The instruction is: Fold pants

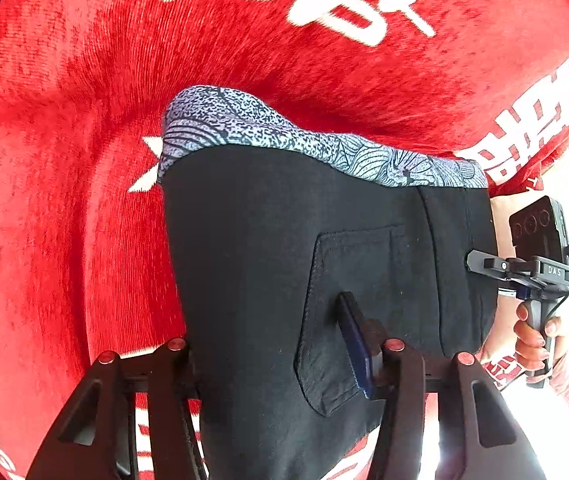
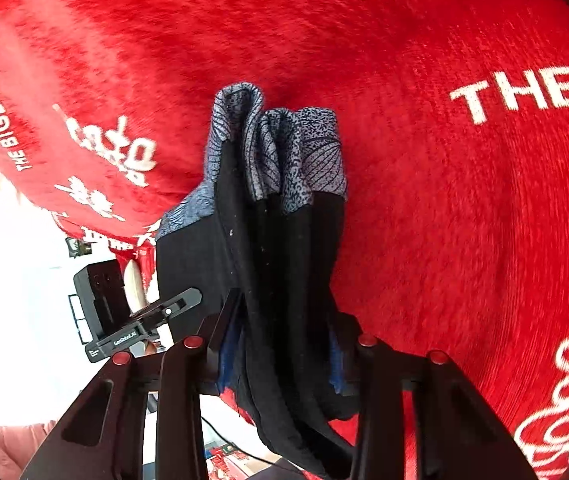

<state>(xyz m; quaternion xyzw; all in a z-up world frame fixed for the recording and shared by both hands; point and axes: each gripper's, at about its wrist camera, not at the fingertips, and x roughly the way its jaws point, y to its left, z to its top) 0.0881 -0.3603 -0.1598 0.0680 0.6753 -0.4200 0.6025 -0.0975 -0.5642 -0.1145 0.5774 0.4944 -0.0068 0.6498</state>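
Note:
The black pants [image 1: 284, 248] with a blue-grey patterned waistband [image 1: 316, 140] and a back pocket hang over a red cloth. My left gripper [image 1: 284, 360] is shut on the black fabric near the pocket. My right gripper [image 2: 280, 356] is shut on a bunched edge of the same pants [image 2: 280, 264]; their waistband [image 2: 280, 148] points away from me. The right gripper also shows at the pants' right edge in the left wrist view [image 1: 484, 262]. The left gripper shows at the left in the right wrist view [image 2: 188, 300].
A red plush cloth [image 1: 84, 80] with white lettering covers the surface under the pants, and shows in the right wrist view [image 2: 464, 200]. A hand [image 1: 532, 332] holds the right gripper's handle. Bright white background lies past the cloth's edge.

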